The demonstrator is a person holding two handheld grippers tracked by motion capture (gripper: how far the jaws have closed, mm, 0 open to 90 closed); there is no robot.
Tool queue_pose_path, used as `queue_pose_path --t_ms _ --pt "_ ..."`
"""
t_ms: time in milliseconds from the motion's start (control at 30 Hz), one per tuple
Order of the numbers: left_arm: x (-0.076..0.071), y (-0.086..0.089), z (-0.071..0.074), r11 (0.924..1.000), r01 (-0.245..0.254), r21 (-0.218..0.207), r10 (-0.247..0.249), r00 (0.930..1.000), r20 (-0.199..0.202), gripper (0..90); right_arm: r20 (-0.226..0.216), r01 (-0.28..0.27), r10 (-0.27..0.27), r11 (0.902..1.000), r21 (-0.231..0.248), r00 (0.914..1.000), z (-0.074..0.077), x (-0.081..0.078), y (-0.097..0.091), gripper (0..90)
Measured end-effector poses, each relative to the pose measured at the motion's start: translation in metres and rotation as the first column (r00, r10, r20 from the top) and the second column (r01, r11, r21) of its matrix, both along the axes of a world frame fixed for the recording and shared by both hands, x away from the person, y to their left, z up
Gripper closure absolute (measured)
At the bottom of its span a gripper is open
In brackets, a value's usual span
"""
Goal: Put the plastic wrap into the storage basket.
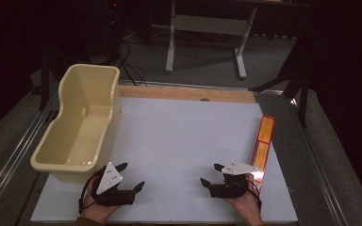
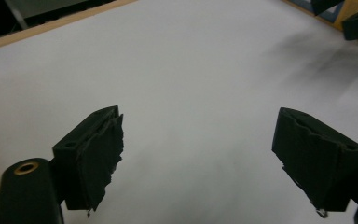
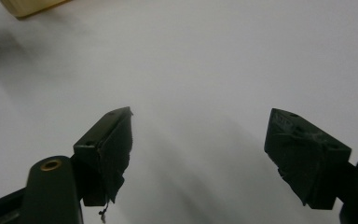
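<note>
At lower right of the high view, beside my wide, empty right gripper (image 1: 212,173), the long box (image 1: 262,147) looked light, stiff and slick, best pinched across its narrow width.

Red box (image 1: 262,143) with orange labels (print unreadable), no legible text

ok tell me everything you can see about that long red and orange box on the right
The long box is a slim, flat carton, cardboard by the look of it, red along its edges with orange-yellow label panels on its top face. It lies flat along the right edge of the white table top, running from near the person's side toward the far side with a slight lean to the right. Its near end sits right beside the right claw, whose jaws stand open and point away from it. Its print is too small to read.
</note>
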State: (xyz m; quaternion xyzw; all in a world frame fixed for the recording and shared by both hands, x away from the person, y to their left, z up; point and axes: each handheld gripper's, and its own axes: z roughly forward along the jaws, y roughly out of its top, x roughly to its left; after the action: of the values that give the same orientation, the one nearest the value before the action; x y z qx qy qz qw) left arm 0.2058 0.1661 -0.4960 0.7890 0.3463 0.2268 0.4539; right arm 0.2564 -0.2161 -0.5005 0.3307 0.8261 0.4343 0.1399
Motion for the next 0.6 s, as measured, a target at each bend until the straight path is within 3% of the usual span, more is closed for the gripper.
queue_pose_path --t_ms 333,500,600 --pt "0.0 0.006 0.0 0.9995 -0.026 -0.02 0.026 0.9997 0.0 18.0 0.017 0.032 -0.032 0.9994 -0.014 0.9993 0.004 0.005 -0.003 25.2" --pt "0.003 0.005 -0.003 0.9985 -0.034 -0.044 0.033 0.9991 -0.028 18.0 0.033 0.103 -0.102 0.9943 -0.027 0.9942 0.011 0.012 -0.007 17.8" --pt "0.002 0.006 -0.003 0.998 -0.039 -0.051 0.038 0.999 -0.022 18.1 0.04 0.148 -0.146 0.9885 -0.032 0.9884 0.017 0.016 -0.017 15.1"
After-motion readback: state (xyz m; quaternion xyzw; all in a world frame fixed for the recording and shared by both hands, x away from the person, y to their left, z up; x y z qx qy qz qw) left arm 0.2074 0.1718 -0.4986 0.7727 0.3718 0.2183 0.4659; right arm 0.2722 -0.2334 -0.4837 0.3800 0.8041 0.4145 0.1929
